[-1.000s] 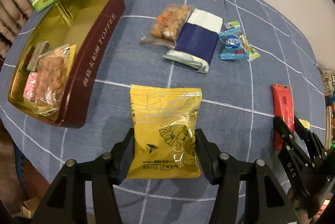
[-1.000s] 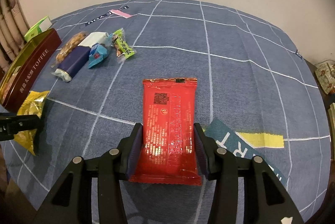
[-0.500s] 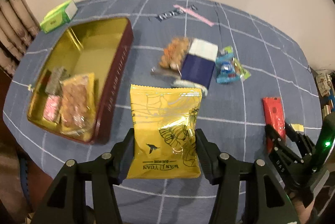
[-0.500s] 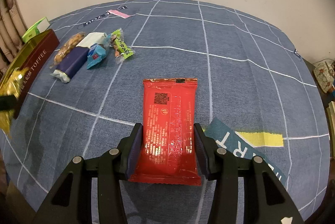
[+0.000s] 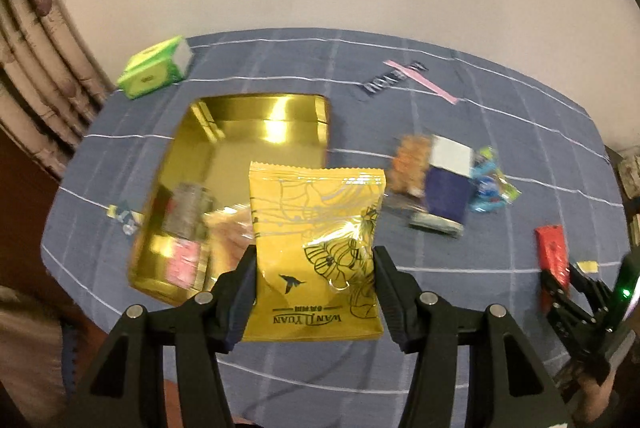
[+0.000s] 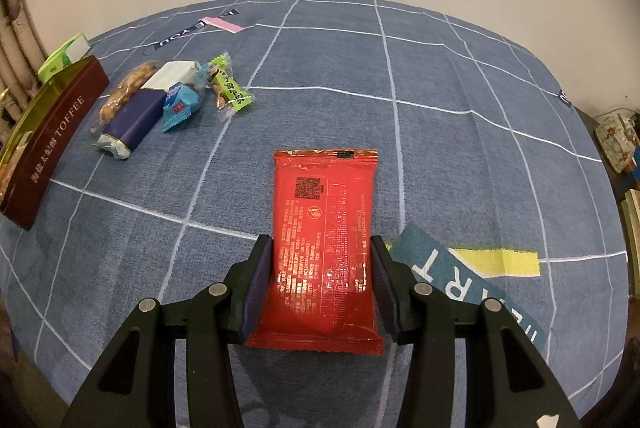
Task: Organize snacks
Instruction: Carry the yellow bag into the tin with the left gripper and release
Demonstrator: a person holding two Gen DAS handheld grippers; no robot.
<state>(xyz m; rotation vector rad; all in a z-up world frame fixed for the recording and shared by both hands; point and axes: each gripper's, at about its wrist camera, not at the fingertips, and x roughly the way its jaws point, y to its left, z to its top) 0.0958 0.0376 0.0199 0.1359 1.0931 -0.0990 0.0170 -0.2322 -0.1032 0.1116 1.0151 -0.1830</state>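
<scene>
1. The left gripper grips the yellow packet upright above the gold tin.
2. The right gripper clamps the red packet, lengthwise away on open tablecloth.

One gold toffee tin at ten o'clock, one yellow foil snack bag, one red wrapped bar, four small snack packets, one green box.

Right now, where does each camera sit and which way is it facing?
Left wrist: on the left gripper, tilted down over the toffee tin; its fingers clamp a yellow snack bag.
Right wrist: on the right gripper, tilted down at the tablecloth; its fingers flank a red packet.
Shared: tin, red packet, loose snack pile.
</scene>
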